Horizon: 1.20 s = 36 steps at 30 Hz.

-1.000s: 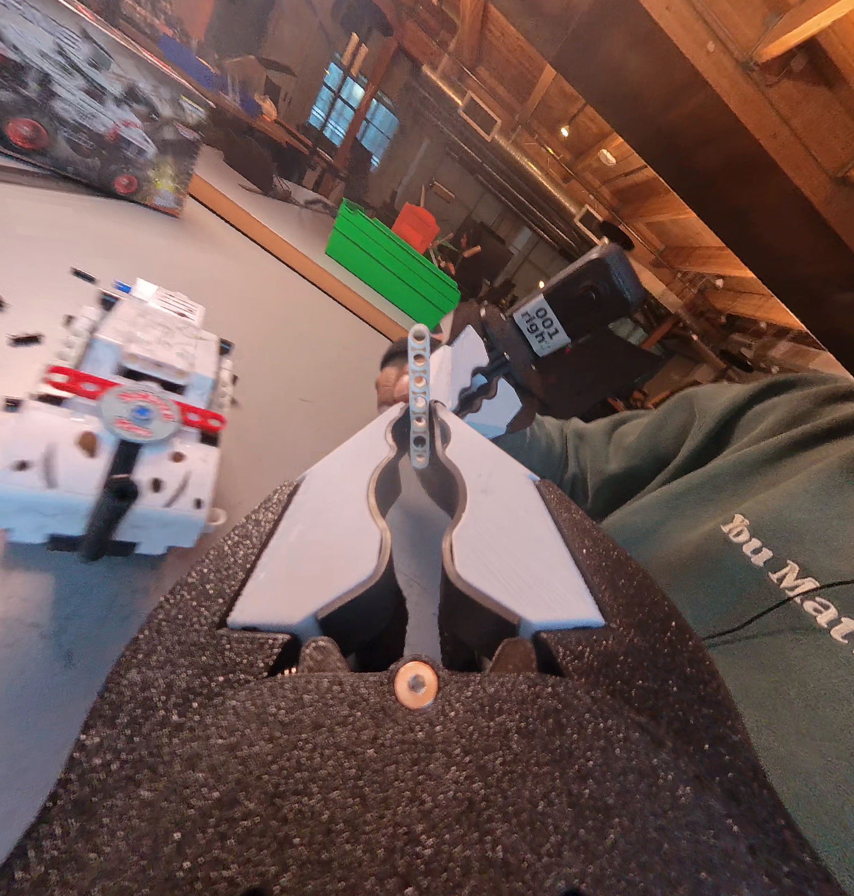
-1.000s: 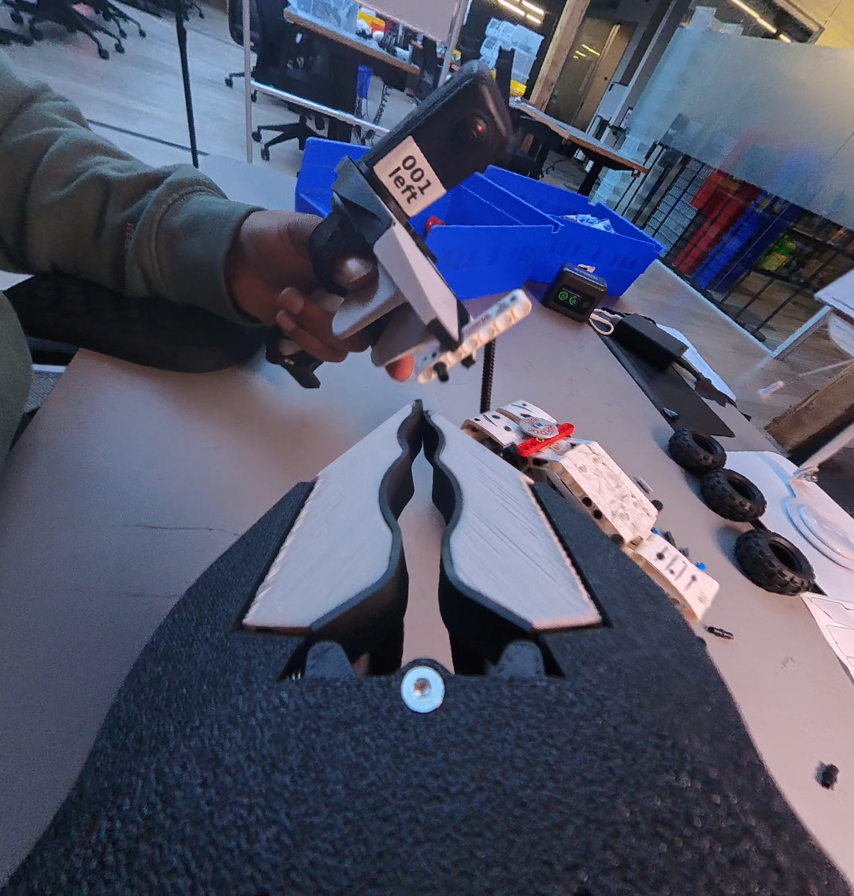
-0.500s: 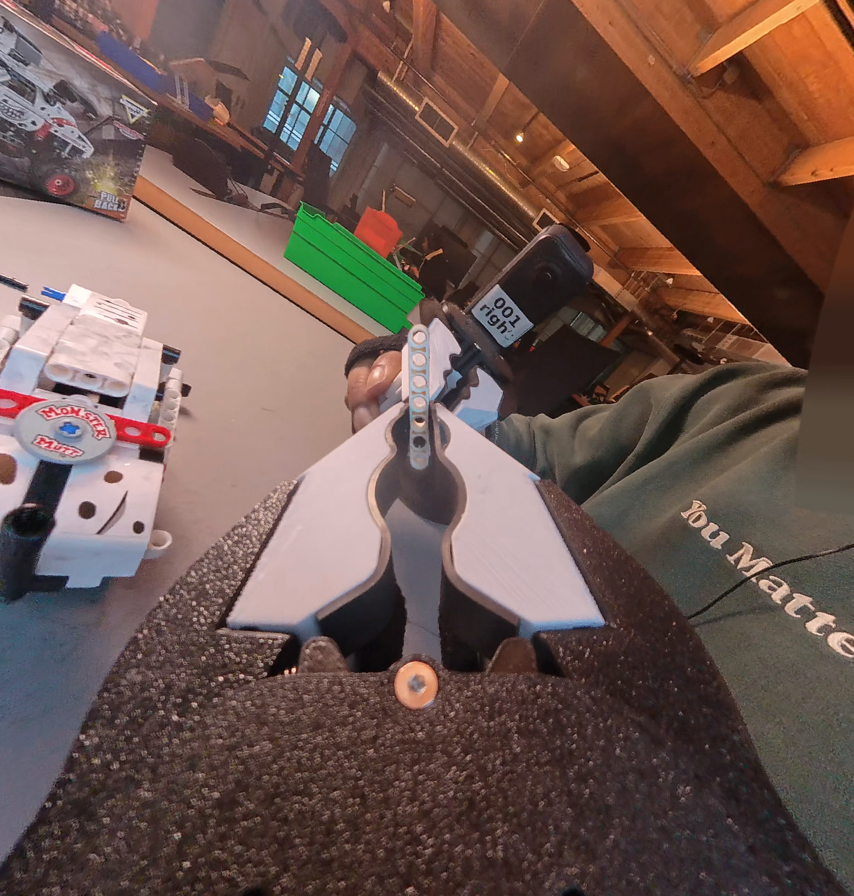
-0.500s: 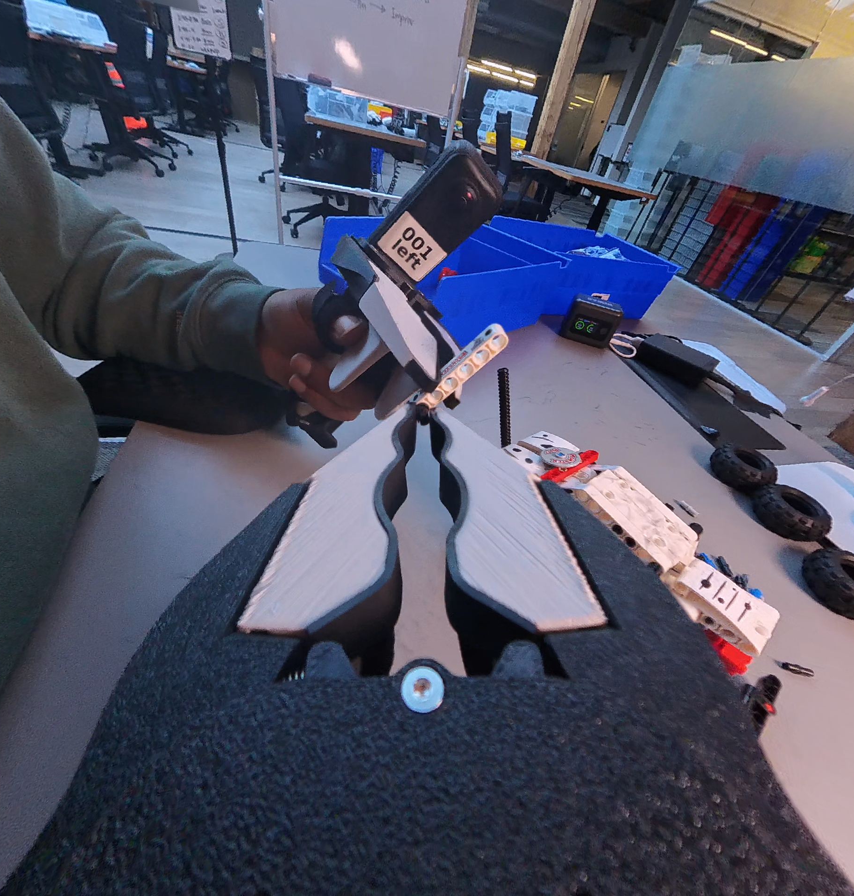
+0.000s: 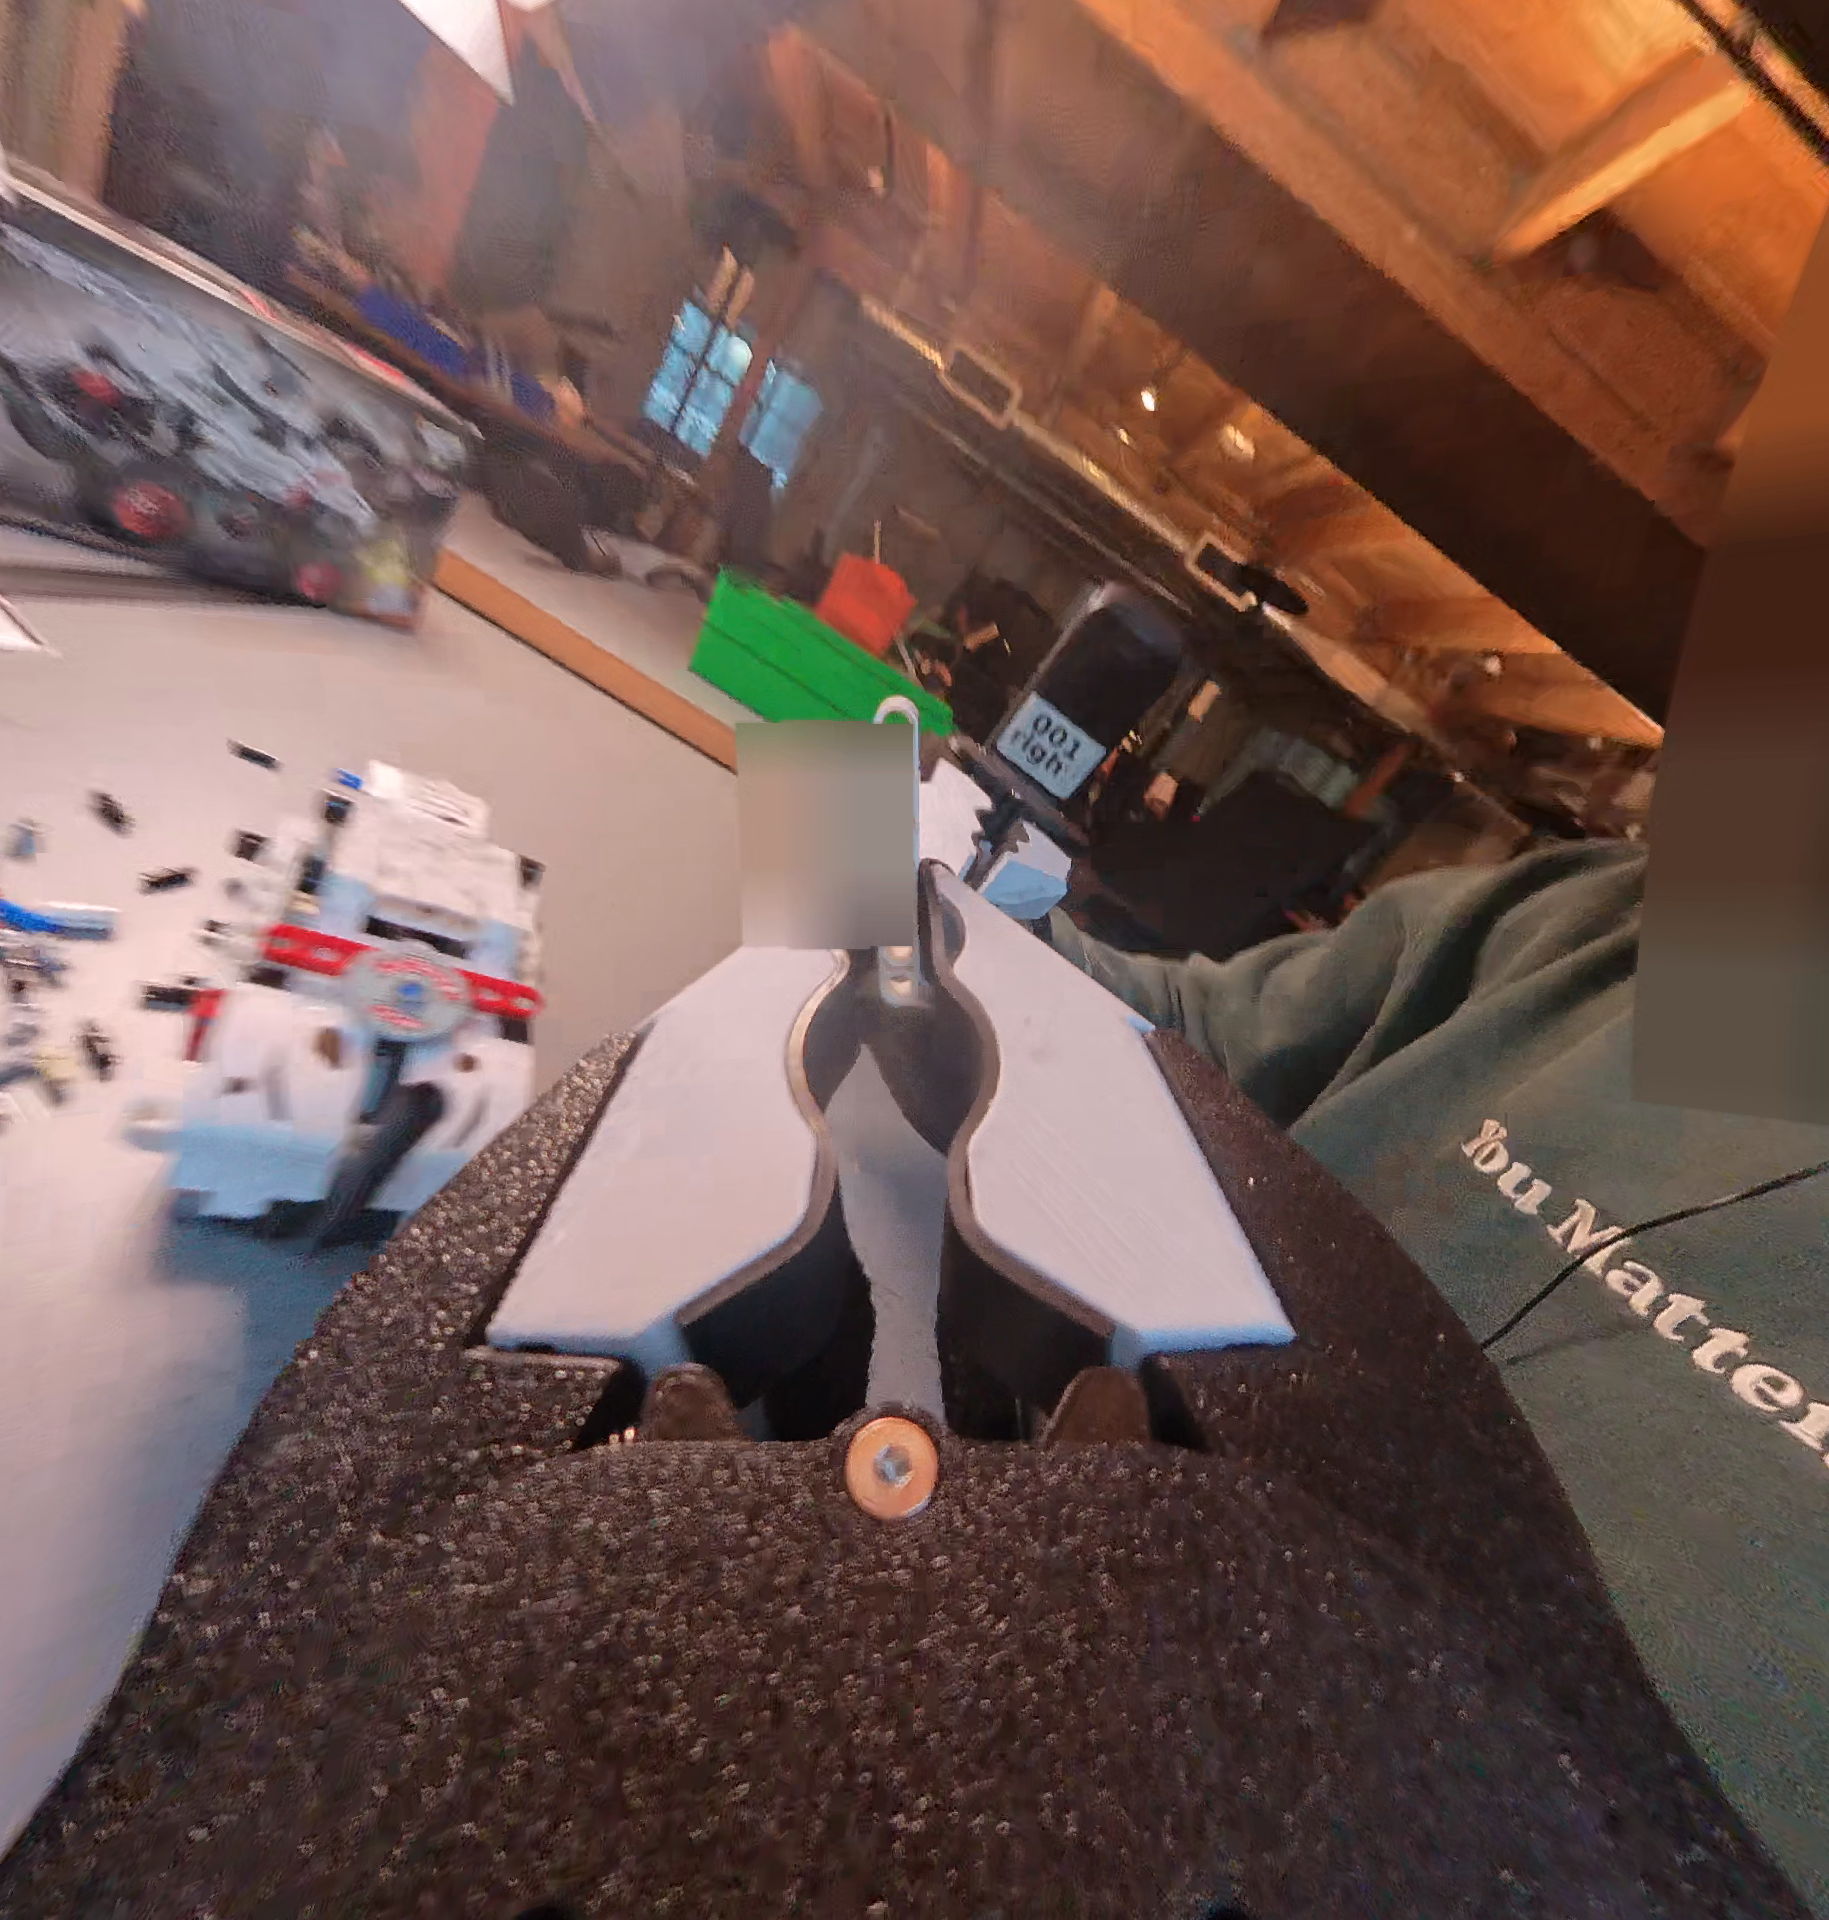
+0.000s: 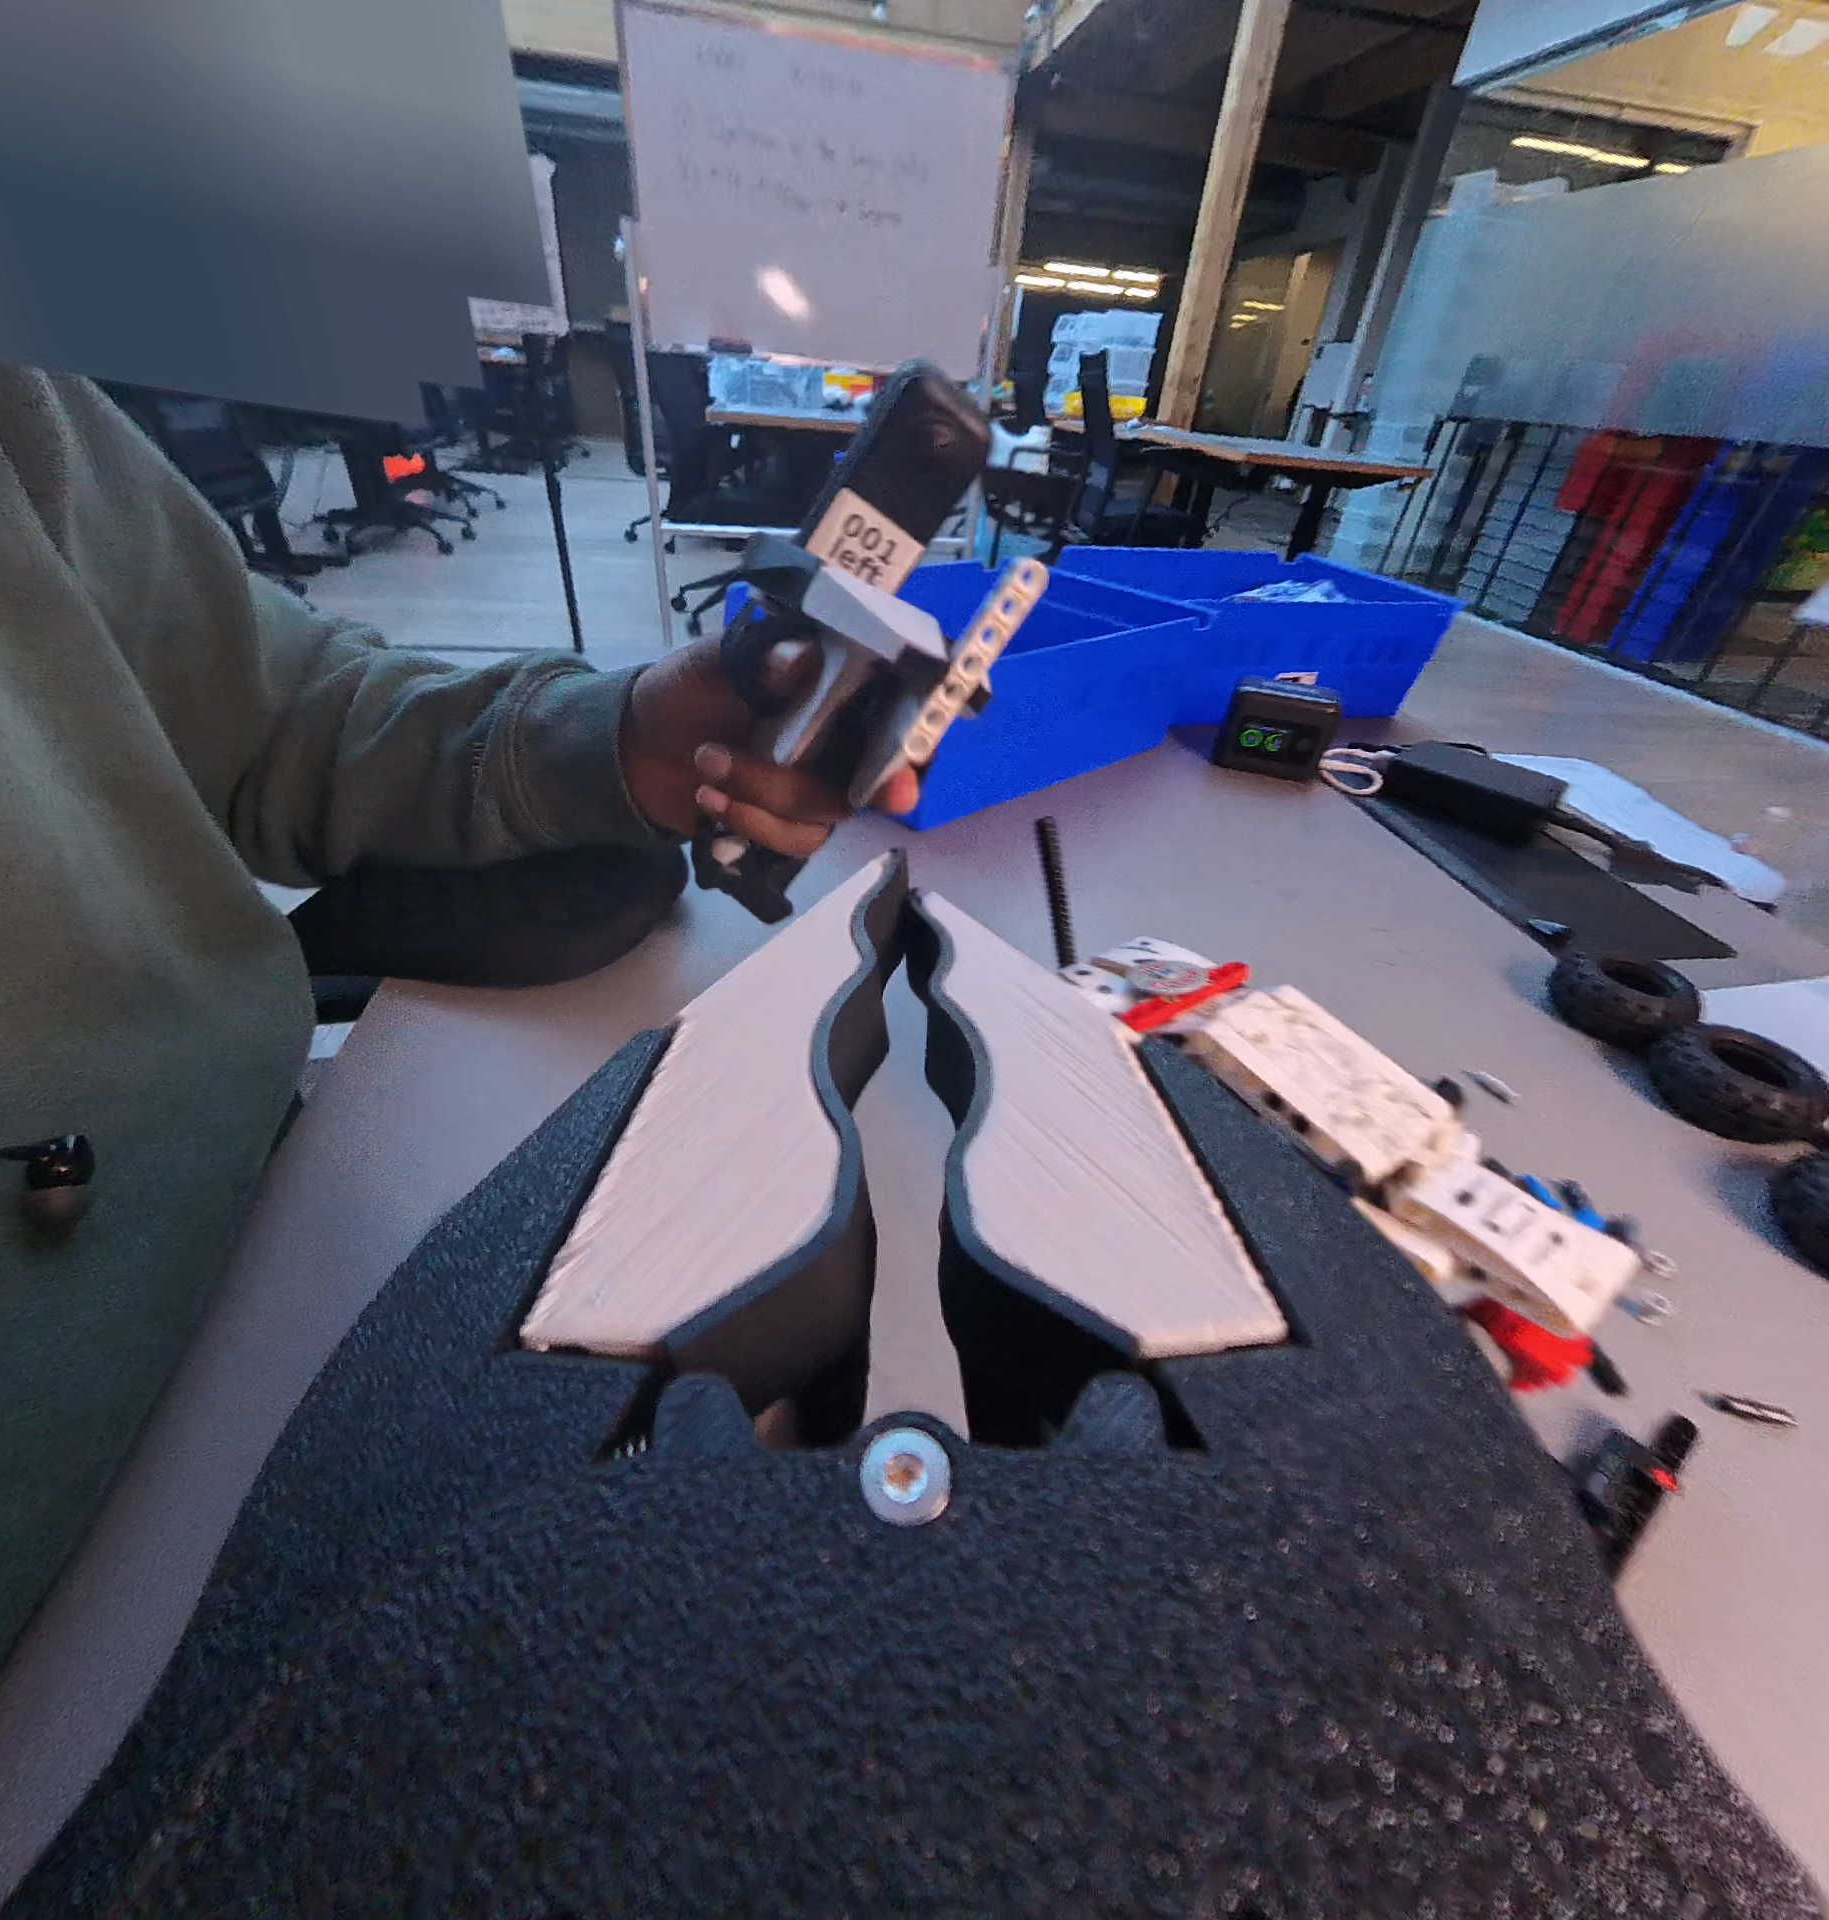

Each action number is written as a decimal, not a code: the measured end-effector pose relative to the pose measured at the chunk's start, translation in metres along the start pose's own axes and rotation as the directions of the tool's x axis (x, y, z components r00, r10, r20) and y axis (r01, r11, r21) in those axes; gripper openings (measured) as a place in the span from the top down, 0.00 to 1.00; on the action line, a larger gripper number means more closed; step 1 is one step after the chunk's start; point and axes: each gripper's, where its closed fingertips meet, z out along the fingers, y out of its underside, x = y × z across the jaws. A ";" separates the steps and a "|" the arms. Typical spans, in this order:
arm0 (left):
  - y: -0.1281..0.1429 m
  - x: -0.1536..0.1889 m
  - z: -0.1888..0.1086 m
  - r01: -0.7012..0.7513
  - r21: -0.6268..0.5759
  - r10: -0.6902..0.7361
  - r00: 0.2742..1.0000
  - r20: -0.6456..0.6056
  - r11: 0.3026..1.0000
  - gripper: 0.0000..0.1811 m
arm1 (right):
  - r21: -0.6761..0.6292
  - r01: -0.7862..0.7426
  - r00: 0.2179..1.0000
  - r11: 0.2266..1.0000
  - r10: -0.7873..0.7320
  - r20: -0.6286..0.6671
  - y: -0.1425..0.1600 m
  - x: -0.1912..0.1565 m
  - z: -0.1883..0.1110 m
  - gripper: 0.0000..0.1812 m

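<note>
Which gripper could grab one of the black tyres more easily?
Probably the right. The right gripper is shut on nothing, and the black tyres lie off to its right, in plain view. The left gripper is busy: it is shut on a white beam.

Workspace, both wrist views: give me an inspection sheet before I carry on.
Surface: grey table, parts spread over its right half.
Job's things: white holed beam; white brick-built vehicle body lying on the table.
Clutter: three black tyres, small loose pieces, blue bins, printed box.
Grippers: left hand-held gripper shut on the beam, raised off the table; right hand-held gripper closed, empty, apart from the beam.
Cables: thin black wire across the green sweatshirt.
Surroundings: whiteboard, office chairs, timber ceiling.
</note>
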 end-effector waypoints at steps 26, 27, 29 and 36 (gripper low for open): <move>0.002 -0.021 -0.013 -0.111 -0.047 0.118 0.980 0.158 0.993 0.96 | -0.659 0.012 0.978 0.752 0.130 0.165 0.124 -0.020 -0.070 0.75; 0.002 -0.023 -0.014 -0.114 -0.050 0.120 0.979 0.165 0.992 0.96 | -0.661 0.032 0.973 0.750 0.129 0.193 0.125 -0.027 -0.067 0.75; 0.002 -0.025 -0.015 -0.113 -0.048 0.120 0.977 0.177 0.992 0.96 | -0.659 0.083 0.971 0.747 0.089 0.224 0.129 -0.033 -0.057 0.77; 0.004 -0.030 -0.017 -0.100 -0.044 0.107 0.975 0.194 0.994 0.96 | -0.694 0.136 0.967 0.707 0.059 0.249 0.147 -0.037 -0.029 0.84</move>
